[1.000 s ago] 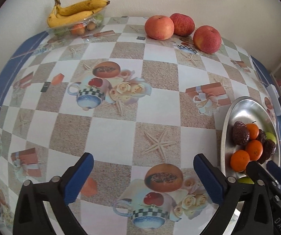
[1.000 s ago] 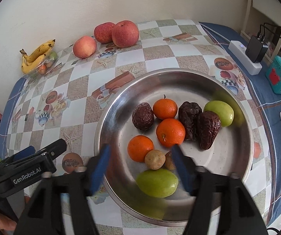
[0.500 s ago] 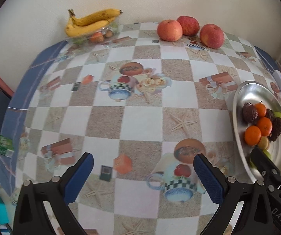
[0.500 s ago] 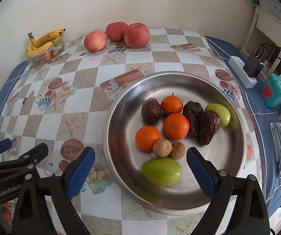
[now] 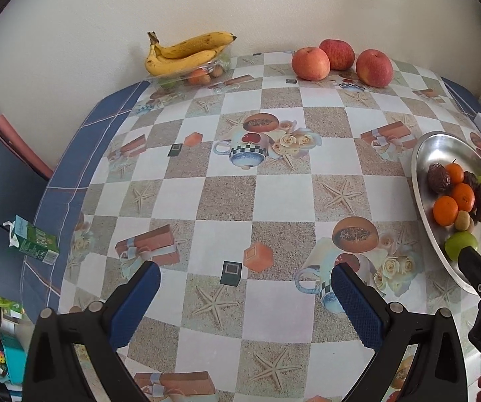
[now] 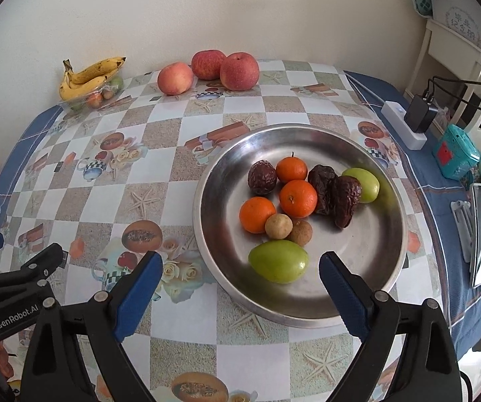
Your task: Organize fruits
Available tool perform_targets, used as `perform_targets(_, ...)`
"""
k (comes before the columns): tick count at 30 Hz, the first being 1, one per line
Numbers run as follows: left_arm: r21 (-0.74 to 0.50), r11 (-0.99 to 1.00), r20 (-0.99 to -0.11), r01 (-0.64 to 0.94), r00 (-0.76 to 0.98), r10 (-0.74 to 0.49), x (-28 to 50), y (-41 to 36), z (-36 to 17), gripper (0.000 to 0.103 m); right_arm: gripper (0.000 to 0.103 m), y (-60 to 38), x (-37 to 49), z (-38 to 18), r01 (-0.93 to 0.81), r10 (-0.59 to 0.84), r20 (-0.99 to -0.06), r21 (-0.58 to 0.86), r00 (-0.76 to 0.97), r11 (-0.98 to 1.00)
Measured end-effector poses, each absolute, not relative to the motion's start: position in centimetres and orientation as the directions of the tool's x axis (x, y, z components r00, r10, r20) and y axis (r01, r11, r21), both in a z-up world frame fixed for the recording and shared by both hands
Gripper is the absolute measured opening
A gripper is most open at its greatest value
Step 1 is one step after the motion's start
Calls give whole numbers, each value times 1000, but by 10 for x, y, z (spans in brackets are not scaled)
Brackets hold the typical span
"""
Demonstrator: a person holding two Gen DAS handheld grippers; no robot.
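A steel plate holds three oranges, two green fruits, dark wrinkled fruits and two small brown round fruits. My right gripper is open and empty above the plate's near rim. My left gripper is open and empty over the tablecloth, left of the plate. Three apples and a banana bunch on a clear tray sit at the far edge; both show in the right wrist view, apples and bananas.
A power strip with a charger, a teal box and a phone lie right of the plate. A green carton sits off the table's left edge. The wall runs behind the table.
Both grippers have pulled back and up from the table, so more of it shows. The right gripper's jaws have opened wide over the plate. The fruits have not moved.
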State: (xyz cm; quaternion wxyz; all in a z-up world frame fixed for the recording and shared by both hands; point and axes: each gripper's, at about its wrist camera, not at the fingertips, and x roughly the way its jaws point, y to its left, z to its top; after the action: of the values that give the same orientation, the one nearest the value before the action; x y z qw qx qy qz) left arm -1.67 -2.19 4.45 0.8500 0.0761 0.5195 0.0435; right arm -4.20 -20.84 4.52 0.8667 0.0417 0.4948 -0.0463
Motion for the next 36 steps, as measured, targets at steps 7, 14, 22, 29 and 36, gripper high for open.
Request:
perform_targets(7, 150, 988, -890, -24, 433, 146, -15, -14, 41, 103, 95, -211, -42, 44, 128, -28, -865, 41, 500, 991)
perform_targets(14, 138, 990, -891, -37, 431, 140, -15, -12, 42, 103, 95, -211, -41, 43, 123, -23, -869, 43, 495, 991)
perform_targets(22, 128, 991, -893, -42, 430, 133, -14, -11, 42, 103, 95, -209, -40, 42, 120, -23, -873, 41, 487, 992)
perform_targets(29, 120, 992, -896, -35, 427, 123, -14, -11, 42, 103, 95, -210, -40, 41, 122, -25, -872, 40, 488, 992)
perform_targets(36, 117, 993, -897, -36, 425, 121, -14, -11, 42, 103, 95, -210, -40, 40, 120, -25, -875, 38, 483, 992)
